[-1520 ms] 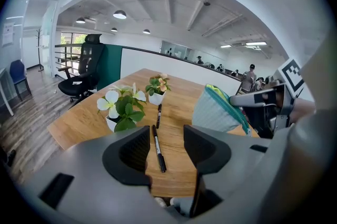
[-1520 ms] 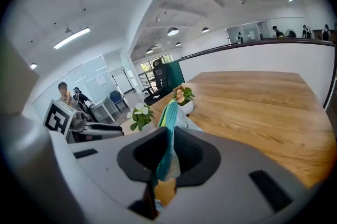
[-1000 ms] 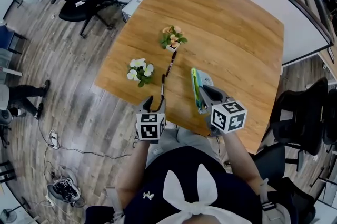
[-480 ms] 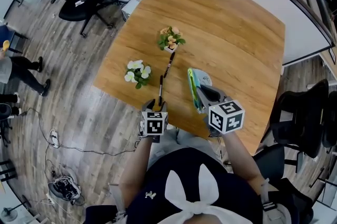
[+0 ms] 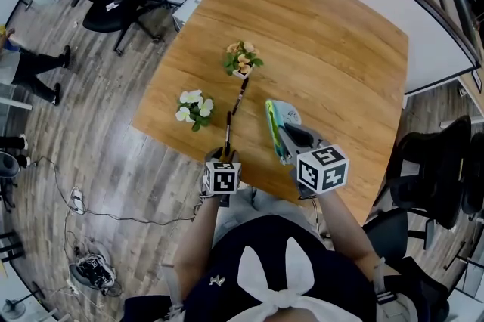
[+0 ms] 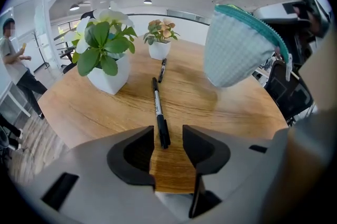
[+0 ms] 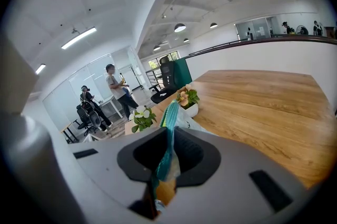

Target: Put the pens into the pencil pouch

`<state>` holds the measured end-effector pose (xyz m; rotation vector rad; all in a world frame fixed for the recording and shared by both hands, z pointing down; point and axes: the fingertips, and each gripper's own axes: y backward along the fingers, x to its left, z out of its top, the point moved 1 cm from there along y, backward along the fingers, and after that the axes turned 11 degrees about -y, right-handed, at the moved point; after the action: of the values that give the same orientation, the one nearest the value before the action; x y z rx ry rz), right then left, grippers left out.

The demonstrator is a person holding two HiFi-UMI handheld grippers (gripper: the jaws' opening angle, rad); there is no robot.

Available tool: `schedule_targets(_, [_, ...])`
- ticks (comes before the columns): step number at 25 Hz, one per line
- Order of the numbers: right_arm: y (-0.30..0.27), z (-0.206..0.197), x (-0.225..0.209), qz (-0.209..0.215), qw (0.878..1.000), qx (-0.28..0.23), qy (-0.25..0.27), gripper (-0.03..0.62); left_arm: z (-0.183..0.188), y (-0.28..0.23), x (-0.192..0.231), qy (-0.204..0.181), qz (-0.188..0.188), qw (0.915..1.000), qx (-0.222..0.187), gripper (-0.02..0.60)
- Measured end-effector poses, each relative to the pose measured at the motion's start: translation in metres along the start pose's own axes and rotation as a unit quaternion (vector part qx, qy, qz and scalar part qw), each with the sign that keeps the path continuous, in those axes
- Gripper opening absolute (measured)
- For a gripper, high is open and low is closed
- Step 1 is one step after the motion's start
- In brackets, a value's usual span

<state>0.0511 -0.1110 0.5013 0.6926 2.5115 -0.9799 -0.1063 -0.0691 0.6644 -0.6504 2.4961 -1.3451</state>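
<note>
As the pick-up of a pen gets under way, a white-flowered plant (image 5: 193, 107) in a glossy white pot stands at the left of the smooth, wood-grained worktop (image 5: 325, 48). Just right of it, the left tool (image 6: 168, 132) points steeply down. Its dark, scooped pads (image 6: 132, 153) are spread to either side of the capped end of the near pen (image 6: 158, 107). The jaws have just been closing a little, with the pen between them but not yet pressed.

That pen is slim and round, black at the cap with a pale printed barrel, and it lies lengthwise away from the tool. A good grip likely means closing squarely across the cap, well centred, so the hard barrel is not nudged into a roll on the slick wood. The far pen (image 6: 162, 68), dark and of like shape, lies almost in line beyond it, just beside a peach-flowered plant (image 6: 159, 33) in a small white pot.

At the right is the pouch (image 6: 237, 44), soft pale fabric with a fine textured weave and a teal zip. It is held up on edge, pinched at the zip edge by the right tool (image 7: 169, 149). Whether its lower end rests on the worktop cannot be told. Turning its mouth toward the left tool would likely ease the drop.
</note>
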Motion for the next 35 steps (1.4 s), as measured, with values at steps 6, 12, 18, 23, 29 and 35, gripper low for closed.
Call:
schedule_targets(6, [0.001,0.002,-0.003,0.001,1.0,-0.001,-0.003,0.049,-0.005,-0.005,-0.001,-0.012,0.011,0.9998,0.014,0.149])
schedule_targets(12, [0.0,0.001,-0.004,0.002,1.0,-0.001,-0.004,0.049,-0.007,-0.005,0.0,-0.025,0.017,0.9993,0.023,0.113])
schedule_targets(18, [0.003,0.002,-0.005,0.003,1.0,-0.002,-0.007,0.049,-0.006,-0.003,-0.008,-0.031,0.008,0.9993,0.02,0.084])
schedule_targets(23, [0.004,0.002,-0.006,0.005,1.0,-0.003,-0.009,0.049,-0.003,0.003,-0.01,-0.028,0.002,0.9996,0.01,0.083])
schedule_targets(29, [0.007,0.003,-0.003,0.007,1.0,-0.002,-0.007,0.049,0.009,0.026,-0.008,-0.022,0.004,0.9996,-0.017,0.077])
schedule_targets(35, [0.007,0.004,0.0,0.007,1.0,-0.005,-0.008,0.049,0.023,0.044,-0.002,-0.019,0.007,0.9988,-0.044,0.072])
